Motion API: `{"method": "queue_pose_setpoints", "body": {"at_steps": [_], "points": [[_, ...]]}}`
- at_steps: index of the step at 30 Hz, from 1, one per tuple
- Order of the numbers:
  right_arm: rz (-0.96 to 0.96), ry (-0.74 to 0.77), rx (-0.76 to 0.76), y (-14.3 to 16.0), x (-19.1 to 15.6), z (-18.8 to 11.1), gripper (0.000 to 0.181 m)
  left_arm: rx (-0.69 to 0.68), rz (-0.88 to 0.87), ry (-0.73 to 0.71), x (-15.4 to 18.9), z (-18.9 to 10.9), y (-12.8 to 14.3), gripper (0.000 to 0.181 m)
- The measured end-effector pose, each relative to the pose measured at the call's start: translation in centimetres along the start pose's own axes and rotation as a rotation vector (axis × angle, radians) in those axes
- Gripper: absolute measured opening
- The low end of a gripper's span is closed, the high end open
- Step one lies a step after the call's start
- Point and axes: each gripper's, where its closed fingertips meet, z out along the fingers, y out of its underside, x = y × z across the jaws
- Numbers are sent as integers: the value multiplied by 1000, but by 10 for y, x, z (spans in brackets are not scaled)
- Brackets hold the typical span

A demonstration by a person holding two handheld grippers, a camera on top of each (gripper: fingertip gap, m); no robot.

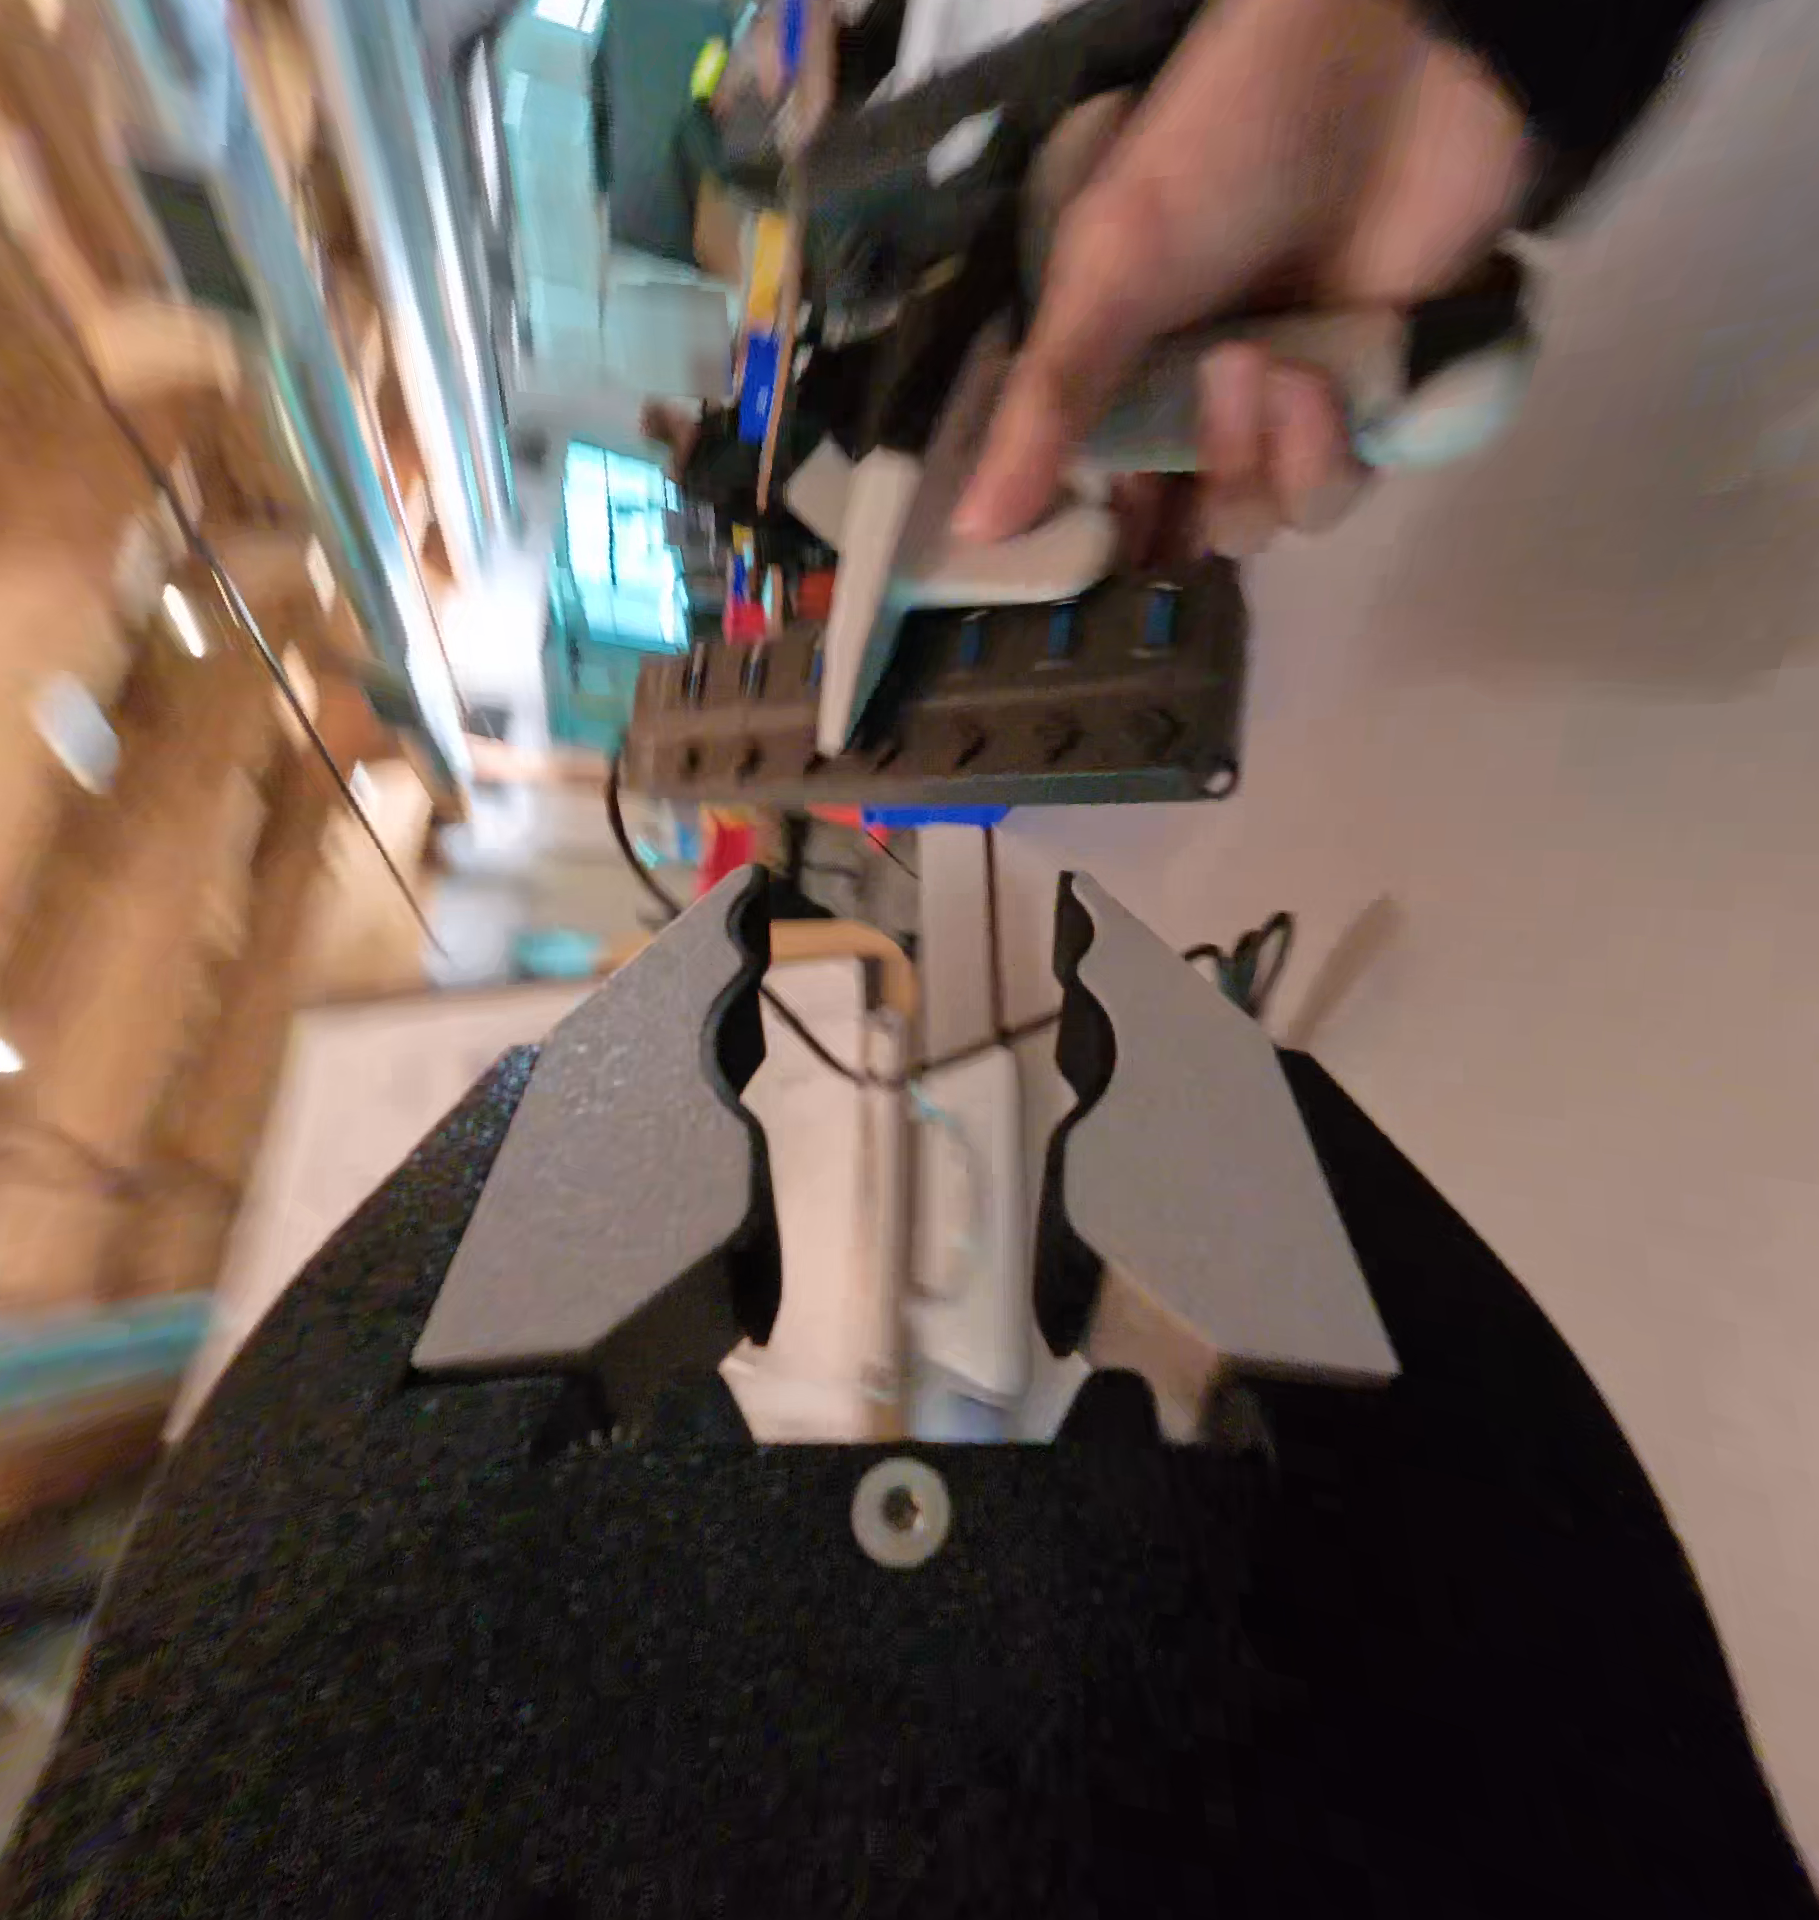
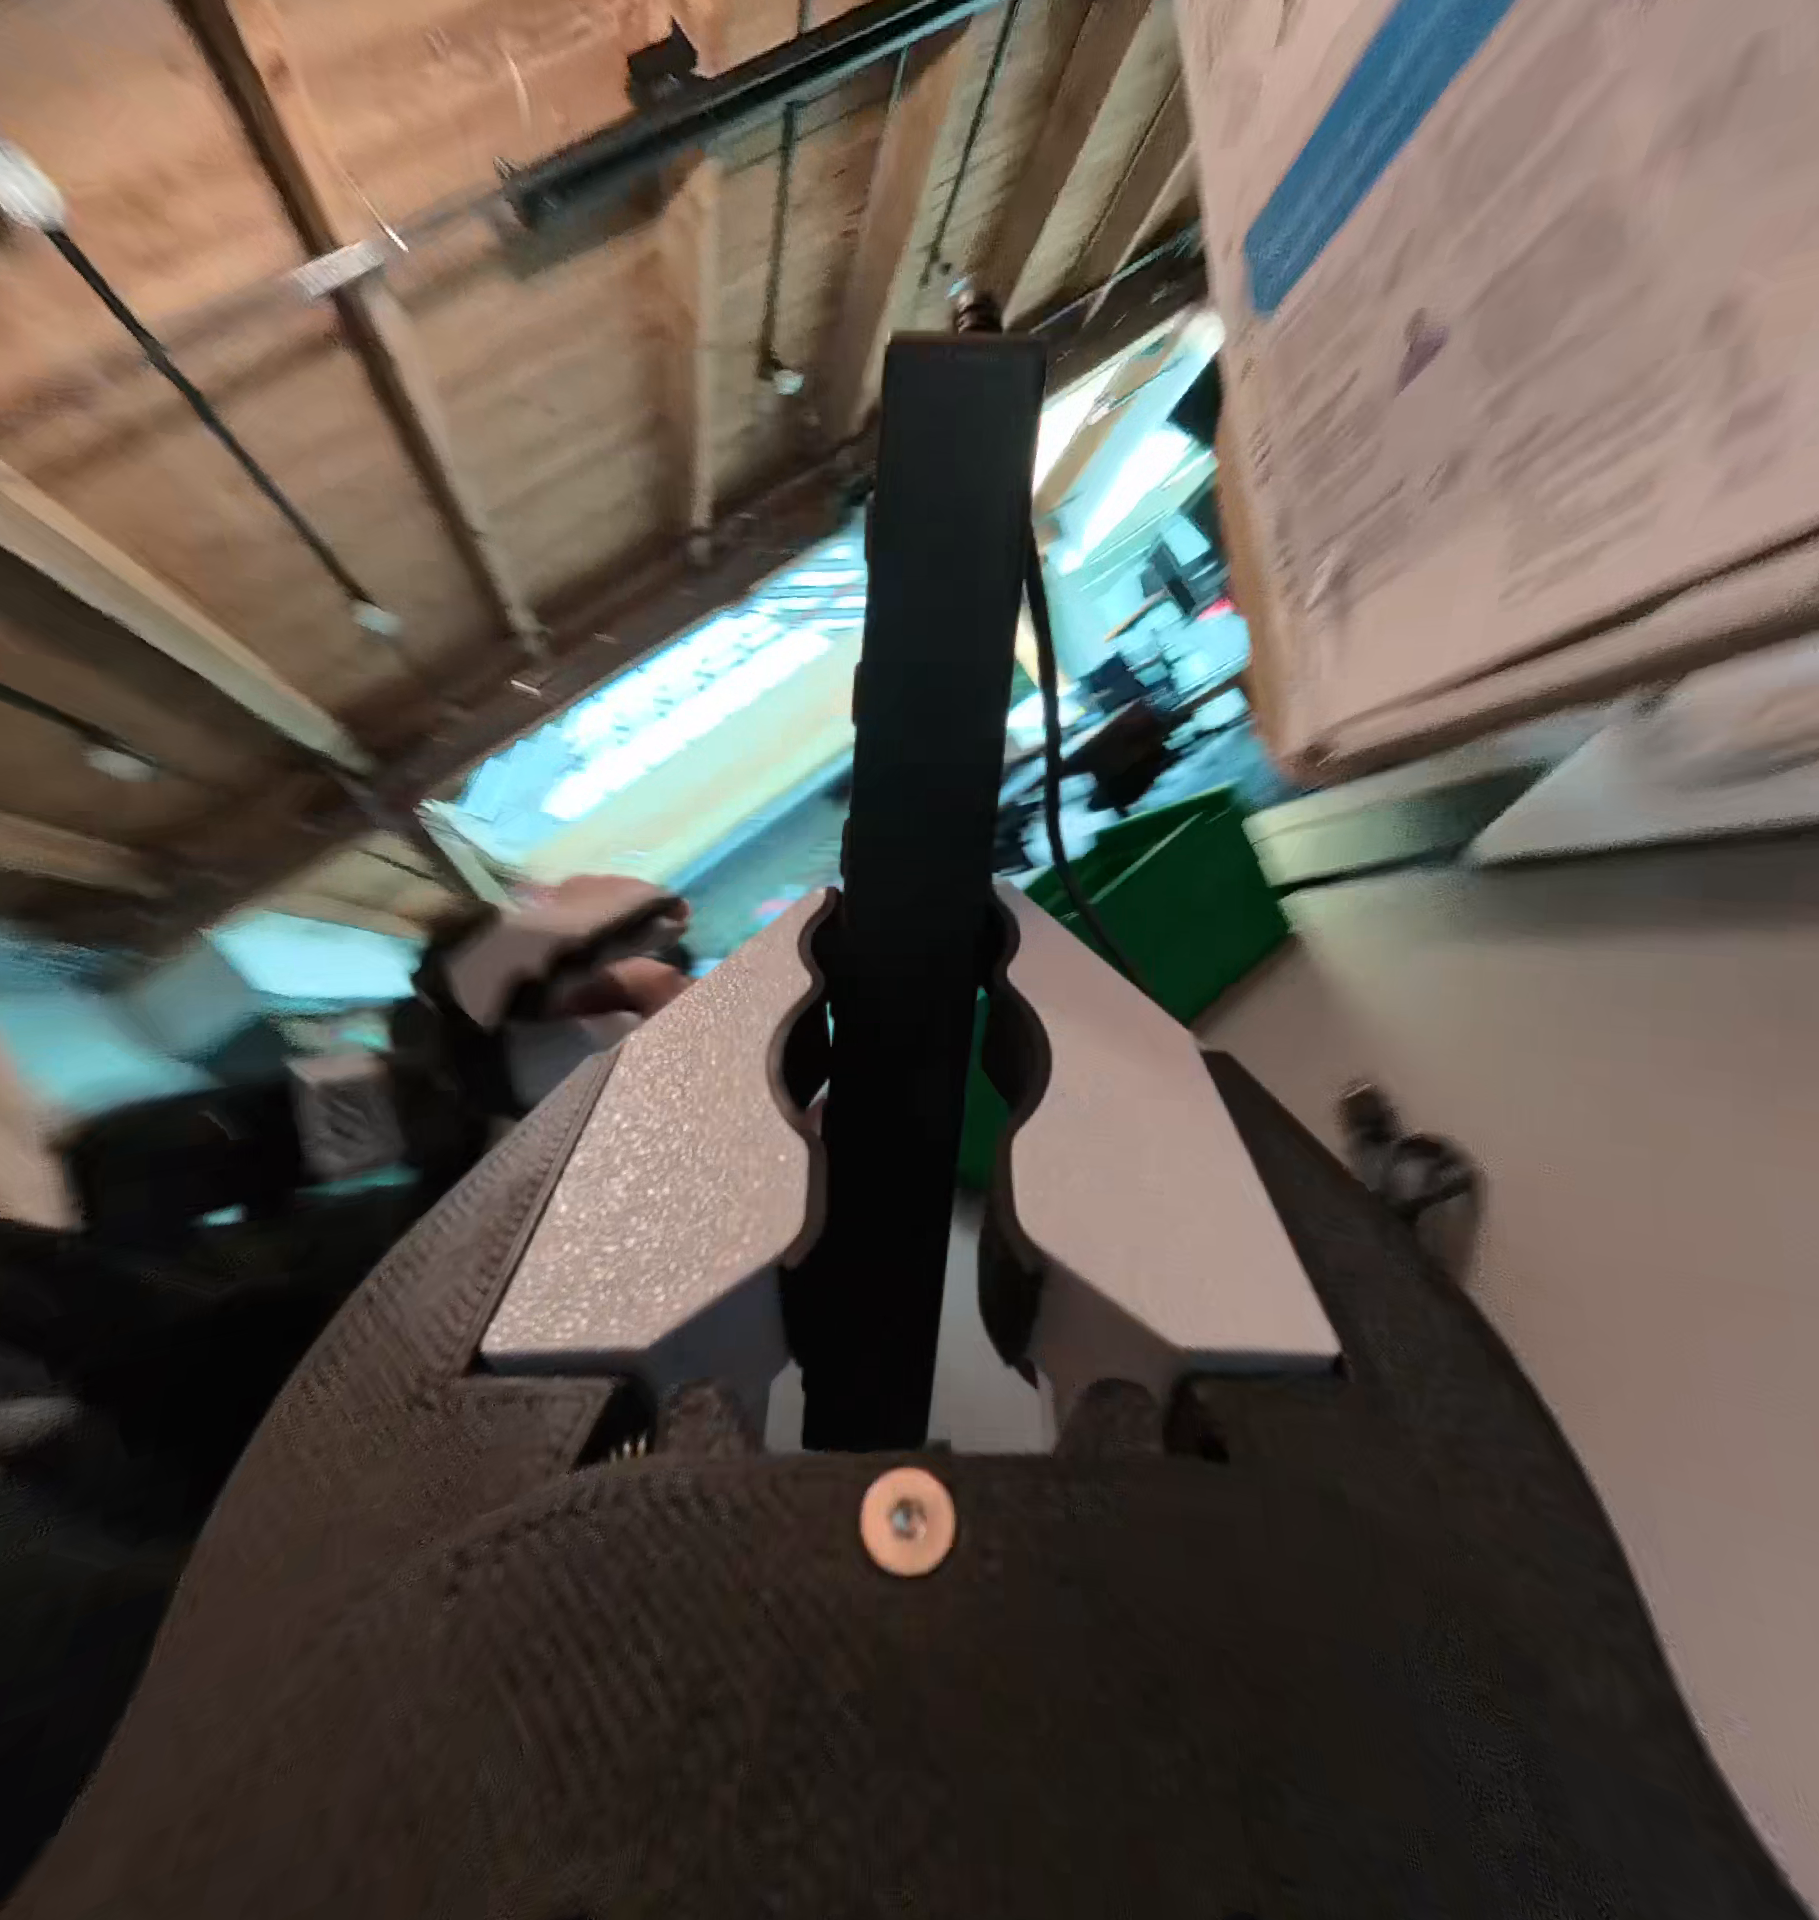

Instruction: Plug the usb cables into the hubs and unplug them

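Observation:
In the right wrist view my right gripper [image 2: 910,935] is shut on a long black USB hub [image 2: 946,644], which stands edge-on and sticks out beyond the fingertips; a thin black cable [image 2: 1050,769] hangs from it. In the left wrist view the same hub [image 1: 1050,717] shows its row of blue ports, held in the air by the other gripper's grey fingers [image 1: 874,592] and a person's hand [image 1: 1237,270]. My left gripper [image 1: 910,904] is open and empty, just below the hub and apart from it. Thin dark cables [image 1: 993,966] hang beyond its fingers.
A pale table top [image 1: 1559,935] fills the right side of the left wrist view. In the right wrist view a large cardboard box [image 2: 1559,364] stands at the right, a green bin [image 2: 1165,914] behind the hub, a small black connector [image 2: 1404,1153] on the table. Both views are blurred.

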Motion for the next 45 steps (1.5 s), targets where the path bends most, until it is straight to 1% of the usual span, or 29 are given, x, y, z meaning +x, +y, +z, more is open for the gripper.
{"method": "queue_pose_setpoints", "body": {"at_steps": [2, 4, 5, 6, 8, 9, 11, 13, 14, 16, 18, 19, 21, 22, 23, 24, 26, 27, 28, 29, 30, 33, 38, 40, 45], "points": [[-259, 97, -13, -2, -1, 3, 24, -60, -398, -2, -16, 0, 13, 63], [-492, 171, -57, 4, -4, 9, 24, -111, -798, 22, -27, 1, 20, 70], [-594, 192, -75, 8, -8, 13, 24, -113, -967, 65, -29, 3, 17, 80], [-684, 214, -87, 11, -11, 16, 24, -94, -1108, 103, -33, 5, 12, 86], [-853, 237, -124, 22, -17, 22, 24, -16, -1299, 134, -47, 10, 4, 91], [-936, 261, -155, 27, -17, 24, 24, 4, -1369, 133, -54, 12, 5, 89], [-1095, 303, -207, 37, -17, 24, 25, -42, -1452, 152, -54, 19, 16, 89], [-1207, 333, -263, 47, -16, 23, 25, -77, -1500, 258, -42, 23, 14, 81], [-1244, 353, -291, 51, -14, 22, 25, -82, -1509, 299, -36, 25, 12, 78], [-1281, 396, -303, 52, -10, 19, 25, -108, -1468, 301, -29, 28, 17, 70], [-1288, 388, -313, 55, -10, 18, 26, -91, -1430, 335, -23, 27, 17, 63], [-1258, 373, -309, 55, -12, 18, 27, -54, -1416, 344, -25, 27, 15, 59], [-1135, 301, -313, 61, -17, 19, 38, 29, -1348, 365, -28, 25, 8, 59], [-1031, 262, -326, 65, -17, 20, 44, 67, -1289, 384, -29, 22, 2, 59], [-918, 229, -340, 68, -17, 22, 57, 103, -1217, 401, -30, 20, -3, 59], [-807, 187, -357, 72, -18, 23, 76, 125, -1143, 420, -30, 17, -8, 59], [-590, 72, -461, 89, -22, 23, 103, 154, -1001, 479, -26, 11, -17, 59], [-521, 6, -511, 98, -27, 23, 106, 175, -950, 506, -24, 8, -22, 59], [-498, -42, -523, 102, -31, 23, 101, 190, -914, 529, -21, 7, -26, 59], [-504, -64, -522, 103, -33, 25, 100, 198, -884, 551, -18, 6, -29, 58], [-514, -80, -531, 105, -35, 26, 101, 202, -860, 564, -15, 6, -31, 59], [-546, -107, -525, 108, -36, 35, 95, 242, -818, 571, -12, 6, -38, 58], [-526, -162, -489, 112, -36, 47, 76, 299, -848, 561, -12, 11, -41, 58], [-540, -185, -502, 116, -34, 49, 71, 305, -848, 558, -12, 13, -39, 58], [-614, -253, -563, 120, -28, 58, 66, 318, -844, 574, -13, 21, -34, 58]]}}
